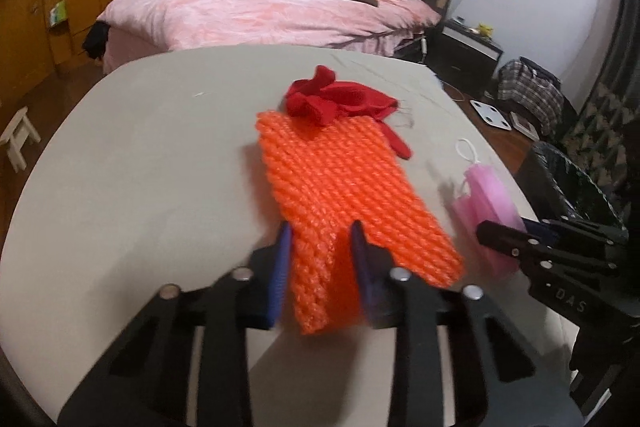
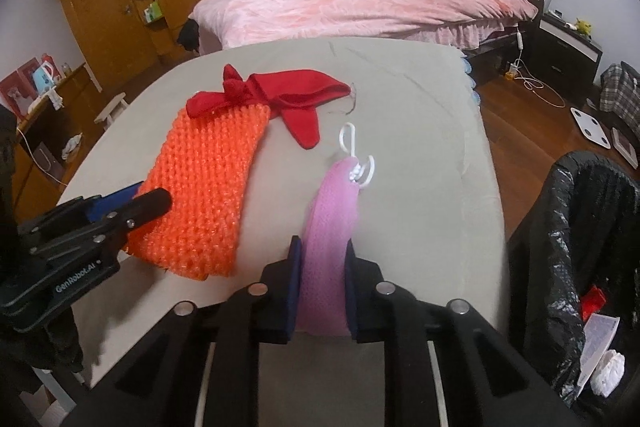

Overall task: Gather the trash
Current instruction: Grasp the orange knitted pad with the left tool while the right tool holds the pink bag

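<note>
Left tool (image 1: 320, 255) clamps orange foam fruit net (image 1: 344, 187), long axis running straight ahead on counter (image 1: 140, 167). Right tool (image 2: 320, 279) grips pink face mask (image 2: 332, 223), ear loop ahead. Black-lined trash bin (image 2: 576, 227) sits right of right tool, nearer that hand. Readable: "GenRobot.AI", "DAS".
</note>
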